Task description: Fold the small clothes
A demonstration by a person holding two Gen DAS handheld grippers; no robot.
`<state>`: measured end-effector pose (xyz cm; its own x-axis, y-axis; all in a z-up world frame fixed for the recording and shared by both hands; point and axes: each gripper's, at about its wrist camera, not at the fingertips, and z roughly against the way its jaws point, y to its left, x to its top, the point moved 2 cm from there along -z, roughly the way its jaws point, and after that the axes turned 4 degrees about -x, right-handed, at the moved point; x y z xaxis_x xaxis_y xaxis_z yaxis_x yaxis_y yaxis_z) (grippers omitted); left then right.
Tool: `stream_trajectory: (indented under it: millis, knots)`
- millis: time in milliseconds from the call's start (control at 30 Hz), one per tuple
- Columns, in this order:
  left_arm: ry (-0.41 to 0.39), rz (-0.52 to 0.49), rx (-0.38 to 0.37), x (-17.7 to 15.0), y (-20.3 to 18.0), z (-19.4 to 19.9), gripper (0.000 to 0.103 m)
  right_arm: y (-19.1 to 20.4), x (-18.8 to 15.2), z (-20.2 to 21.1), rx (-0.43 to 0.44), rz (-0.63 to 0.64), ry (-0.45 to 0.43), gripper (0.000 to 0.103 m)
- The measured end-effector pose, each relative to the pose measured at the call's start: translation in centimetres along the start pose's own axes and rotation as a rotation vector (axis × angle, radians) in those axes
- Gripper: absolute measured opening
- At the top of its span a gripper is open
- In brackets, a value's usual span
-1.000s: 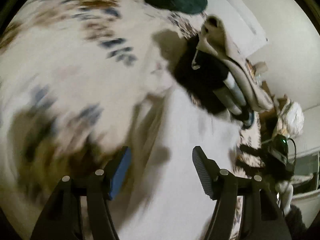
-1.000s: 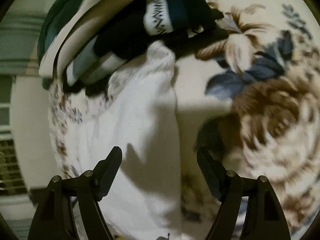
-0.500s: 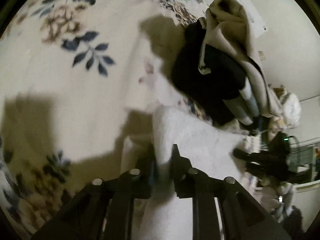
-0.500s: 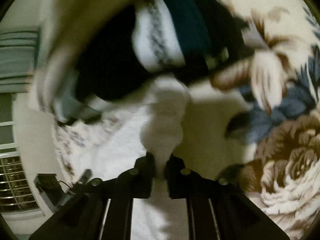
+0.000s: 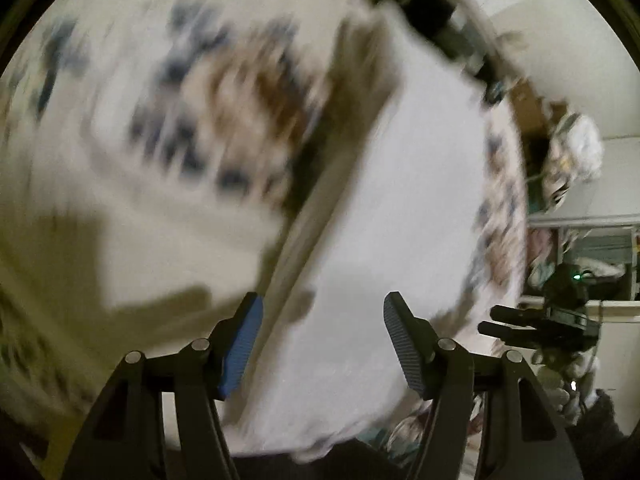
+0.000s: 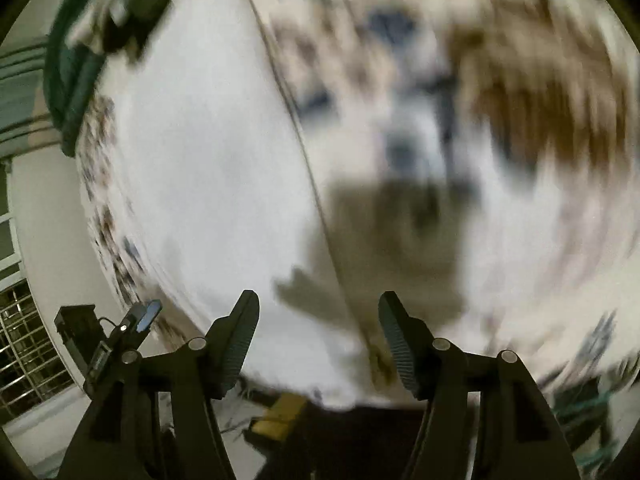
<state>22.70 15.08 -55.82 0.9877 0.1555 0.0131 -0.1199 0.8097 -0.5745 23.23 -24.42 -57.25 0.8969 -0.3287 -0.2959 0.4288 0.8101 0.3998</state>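
Gaping tongs [image 5: 322, 346] [image 6: 318, 340] — white cloth's [image 5: 400, 208] edge between

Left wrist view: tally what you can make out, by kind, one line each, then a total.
White garment: 1
Floral bedspread: 1
Pile of dark clothes: 1
Grippers: 2, left gripper and right gripper
Total: 5

no readable text, labels, brands or numbers anywhere; both views too blurred by motion to make out any lettering.
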Motion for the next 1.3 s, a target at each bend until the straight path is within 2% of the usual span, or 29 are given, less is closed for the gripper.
stream_trajectory:
  millis: [100,133,167,200,267,300,333,400,467,667,767,800,833,867,900,933,1000,1067,1200,1233,1300]
  knots:
    - [0.021,-0.007,0.046,-3.3,1.2,-2.0,0.058,-1.2,-4.0,-5.3,-0.04,-0.018,0.042,0.064]
    - [0.017,-0.023,0.059,-4.1,1.2,-2.7,0.047,-1.4,-4.9,-6.9,-0.042,-0.024,0.055,0.064]
    - [0.015,-0.032,0.065,-4.6,1.2,-3.1,0.013,-1.7,-5.5,-8.2,-0.039,-0.022,0.057,0.064]
    - [0.019,-0.04,0.091,-5.1,1.1,-3.8,0.004,-1.9,-6.1,-9.3,-0.036,-0.018,0.048,0.064]
    - [-0.016,-0.04,0.086,-5.5,0.7,-3.6,0.005,-1.7,-7.0,-10.7,-0.019,-0.015,0.029,0.055]
    - [-0.042,-0.038,0.092,-5.9,0.4,-3.1,0.005,-1.4,-7.6,-11.2,-0.001,-0.013,0.011,0.025]
    - [-0.055,-0.033,0.088,-6.3,0.3,-2.6,0.005,-0.9,-7.8,-11.8,-0.017,-0.021,0.0,0.009]
    - [-0.094,-0.03,0.084,-7.3,0.2,-1.0,0.005,-0.9,-8.6,-11.5,-0.017,-0.065,-0.03,0.007]
    - [-0.1,-0.025,0.066,-8.0,0.4,-0.3,0.004,-0.9,-9.7,-10.5,-0.045,-0.061,-0.044,0.007]
    - [-0.049,-0.015,0.053,-10.1,1.2,-1.0,0.005,-1.9,-12.2,-9.4,-0.105,-0.028,-0.036,0.006]
    - [-0.004,0.033,0.005,-9.7,2.2,-2.4,0.01,-2.3,-11.3,-9.8,-0.077,-0.03,-0.032,0.01]
    - [-0.005,0.036,0.011,-9.7,2.4,-2.2,0.011,-2.3,-10.9,-10.1,-0.067,-0.038,-0.018,0.016]
    - [-0.006,0.038,0.011,-9.6,2.4,-2.2,0.018,-2.4,-10.6,-10.2,-0.06,-0.044,-0.007,0.026]
    - [-0.011,0.043,0.013,-9.5,2.7,-1.9,0.033,-2.5,-10.6,-10.3,-0.055,-0.041,0.0,0.033]
    - [-0.016,0.044,0.015,-9.5,3.0,-1.5,0.042,-2.8,-10.4,-10.2,-0.04,-0.037,0.002,0.05]
    - [-0.027,0.038,0.0,-9.5,3.2,-1.1,0.055,-3.3,-10.3,-9.8,-0.026,-0.036,0.0,0.059]
    - [-0.047,0.027,0.004,-9.3,3.6,-0.8,0.063,-4.0,-10.6,-10.0,0.011,-0.032,-0.003,0.06]
    - [-0.038,0.032,-0.014,-9.1,4.1,-1.3,0.065,-4.9,-10.7,-10.2,0.027,-0.032,0.005,0.06]
    - [0.038,0.006,-0.044,-8.7,4.2,-4.4,0.065,-6.3,-10.3,-11.0,0.053,-0.035,0.003,0.061]
    - [0.05,-0.01,-0.043,-8.7,3.9,-5.0,0.065,-6.3,-10.2,-11.2,0.063,-0.033,-0.01,0.066]
    - [0.033,-0.066,-0.028,-8.7,2.4,-5.6,0.065,-5.8,-10.2,-11.4,0.084,-0.037,-0.026,0.069]
